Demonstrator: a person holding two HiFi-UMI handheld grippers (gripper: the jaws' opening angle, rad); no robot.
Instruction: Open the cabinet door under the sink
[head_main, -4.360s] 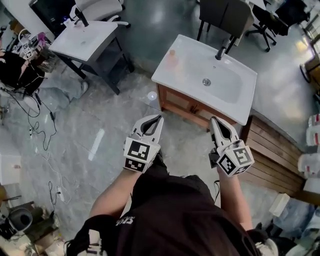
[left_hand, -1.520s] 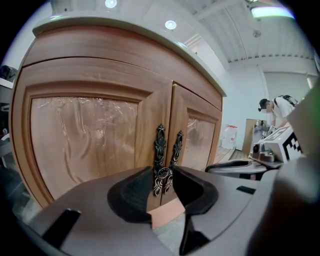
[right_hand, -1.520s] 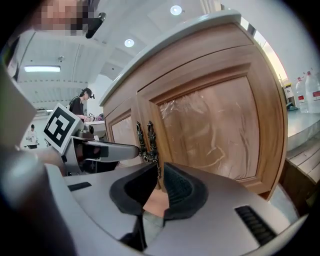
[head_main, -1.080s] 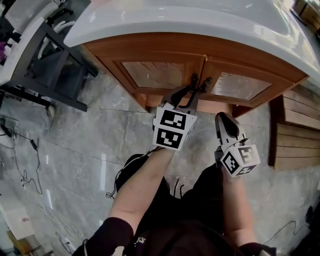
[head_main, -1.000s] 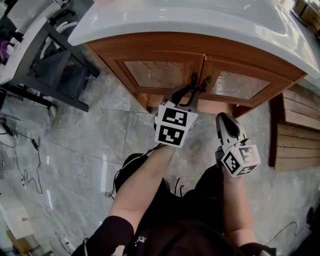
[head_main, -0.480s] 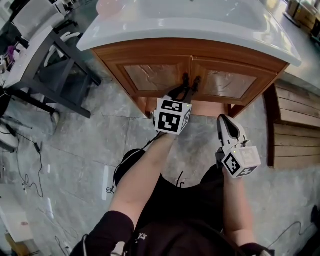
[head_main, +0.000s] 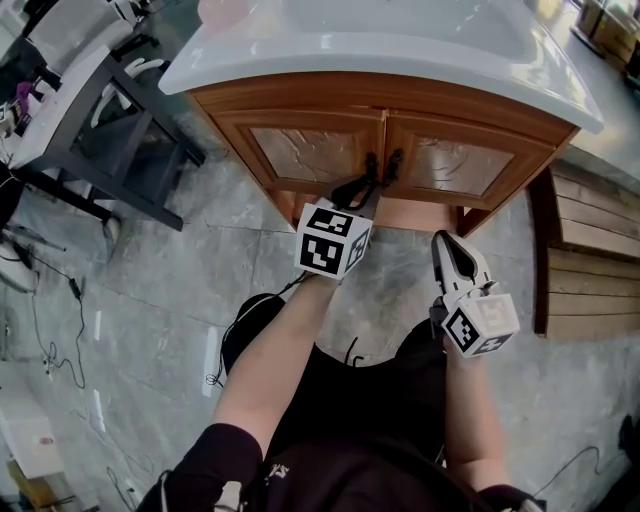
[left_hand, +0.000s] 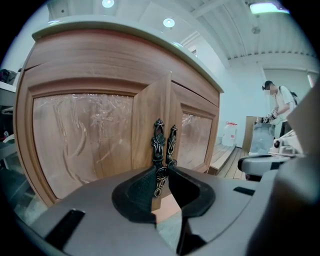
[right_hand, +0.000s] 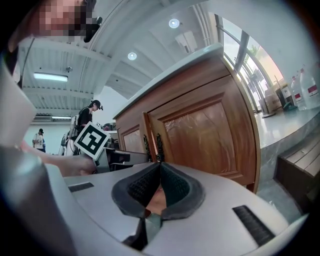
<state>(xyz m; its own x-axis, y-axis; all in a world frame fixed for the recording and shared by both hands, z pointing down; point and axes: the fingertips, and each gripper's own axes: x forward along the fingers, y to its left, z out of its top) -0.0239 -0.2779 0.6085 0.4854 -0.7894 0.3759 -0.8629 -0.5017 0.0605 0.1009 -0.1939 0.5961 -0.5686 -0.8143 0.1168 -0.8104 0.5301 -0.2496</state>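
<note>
two grippers face the cabinet (head_main: 300, 98) under the sink (head_main: 350, 48). left gripper (left_hand: 161, 175) jaws closing on the left door handle (left_hand: 158, 142), pads touching it; left door (left_hand: 85, 135) looks just ajar. right gripper (right_hand: 159, 167) jaws together, empty, apart from the right door (right_hand: 205, 135).

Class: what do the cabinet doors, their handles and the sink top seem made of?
Cabinet doors: varnished wood, likely; warm brown with grain.
Handles: dark metal, probably cast; ornate scrollwork, dull sheen.
Sink top: white glazed ceramic or similar; smooth, glossy highlights.
</note>
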